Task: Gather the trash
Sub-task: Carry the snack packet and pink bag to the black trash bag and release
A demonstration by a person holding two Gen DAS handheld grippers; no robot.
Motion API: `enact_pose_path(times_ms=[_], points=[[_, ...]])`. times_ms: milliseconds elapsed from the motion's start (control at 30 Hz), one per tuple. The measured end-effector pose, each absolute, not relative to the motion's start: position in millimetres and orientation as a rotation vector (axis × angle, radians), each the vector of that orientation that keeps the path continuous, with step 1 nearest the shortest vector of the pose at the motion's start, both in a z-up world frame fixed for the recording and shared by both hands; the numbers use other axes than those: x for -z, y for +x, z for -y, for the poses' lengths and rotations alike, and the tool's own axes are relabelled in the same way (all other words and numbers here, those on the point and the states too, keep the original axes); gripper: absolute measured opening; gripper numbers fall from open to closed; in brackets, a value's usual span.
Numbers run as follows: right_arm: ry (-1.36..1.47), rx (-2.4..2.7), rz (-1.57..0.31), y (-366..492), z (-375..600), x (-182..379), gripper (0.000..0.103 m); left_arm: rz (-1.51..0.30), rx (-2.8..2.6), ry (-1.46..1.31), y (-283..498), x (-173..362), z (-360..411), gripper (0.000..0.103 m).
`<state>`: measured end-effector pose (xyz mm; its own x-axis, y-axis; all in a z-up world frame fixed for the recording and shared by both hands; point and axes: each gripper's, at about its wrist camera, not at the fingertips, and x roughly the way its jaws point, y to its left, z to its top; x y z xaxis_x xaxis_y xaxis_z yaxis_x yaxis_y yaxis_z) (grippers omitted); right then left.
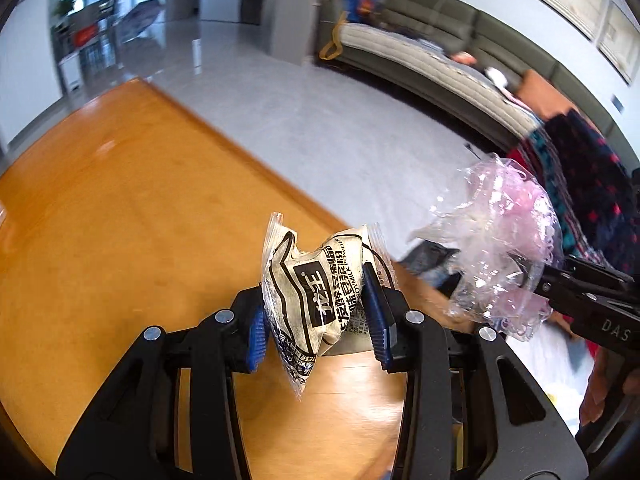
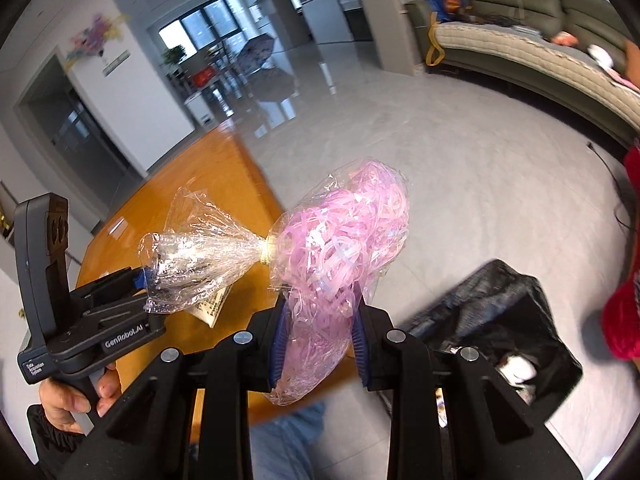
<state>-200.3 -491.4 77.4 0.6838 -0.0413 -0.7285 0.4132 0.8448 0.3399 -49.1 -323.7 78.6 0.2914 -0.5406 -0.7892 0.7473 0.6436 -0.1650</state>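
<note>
My left gripper [image 1: 316,320] is shut on a crumpled white soy milk powder packet [image 1: 316,280], held above the orange wooden table [image 1: 120,220]. My right gripper [image 2: 318,344] is shut on a clear plastic bag of pink rubber bands [image 2: 340,240], held beyond the table's edge over the floor. That bag also shows at the right of the left wrist view [image 1: 504,248]. The left gripper shows at the left of the right wrist view [image 2: 138,280], its packet [image 2: 212,308] mostly hidden behind the bag's clear tail.
A black-lined trash bin [image 2: 504,328] stands on the floor, below and right of the right gripper, with some trash inside. A green sofa [image 2: 540,40] lines the far wall. Grey tiled floor [image 2: 440,168] lies beyond the table.
</note>
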Motion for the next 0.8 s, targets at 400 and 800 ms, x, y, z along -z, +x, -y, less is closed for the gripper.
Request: enact_pose_path(times_ms=[400,800], points=[[0.638,0.551,-0.772,-332.2,571.2,-40.7,0.029,-0.93,1.167,0.555,-186.5,-43.9,436.3,0.04],[0.653,0.78,-0.836,-373.9,608.3,-6.2,0.08,-0.81,1.129,0.684,-226.5,-28.8,464.9,0.097]])
